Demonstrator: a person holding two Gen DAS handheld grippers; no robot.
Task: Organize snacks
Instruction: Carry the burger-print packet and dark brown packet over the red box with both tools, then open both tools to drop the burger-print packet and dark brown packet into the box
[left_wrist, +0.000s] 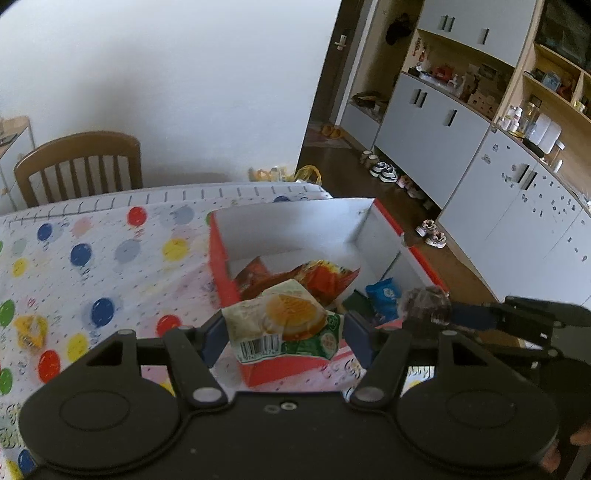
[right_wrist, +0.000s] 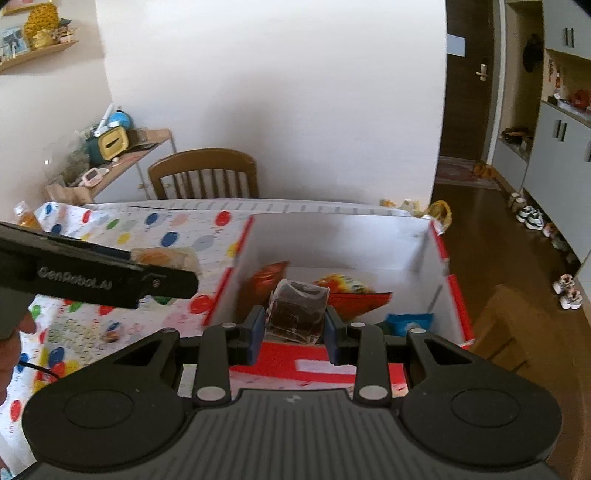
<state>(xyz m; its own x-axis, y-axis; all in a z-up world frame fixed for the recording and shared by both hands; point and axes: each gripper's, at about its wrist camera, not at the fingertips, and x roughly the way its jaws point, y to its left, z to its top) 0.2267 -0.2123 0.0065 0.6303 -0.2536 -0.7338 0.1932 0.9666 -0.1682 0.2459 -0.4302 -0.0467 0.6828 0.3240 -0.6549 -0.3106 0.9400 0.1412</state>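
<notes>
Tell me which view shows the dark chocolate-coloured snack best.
The right wrist view: the dark snack sits centred between the right gripper's fingers, over the red box, wrapper visible. The left wrist view shows it only as a blurred dark lump at the right edge.

Both hand-held tools are matte black plastic: the left gripper (left_wrist: 282, 334) has a smooth flat body with two round raised discs, silver pivot pins on its linkage arms and two small screws at the centre, while the right gripper (right_wrist: 295, 328) wears a ribbed dark-grey top plate. Each ends in blue finger pads (left_wrist: 356, 341) (worn-looking at the edges). The left one's side carries pale "GenRobot.AI" lettering, a thin black cable trails under it, and bare skin (right_wrist: 14, 343) shows behind it.
</notes>
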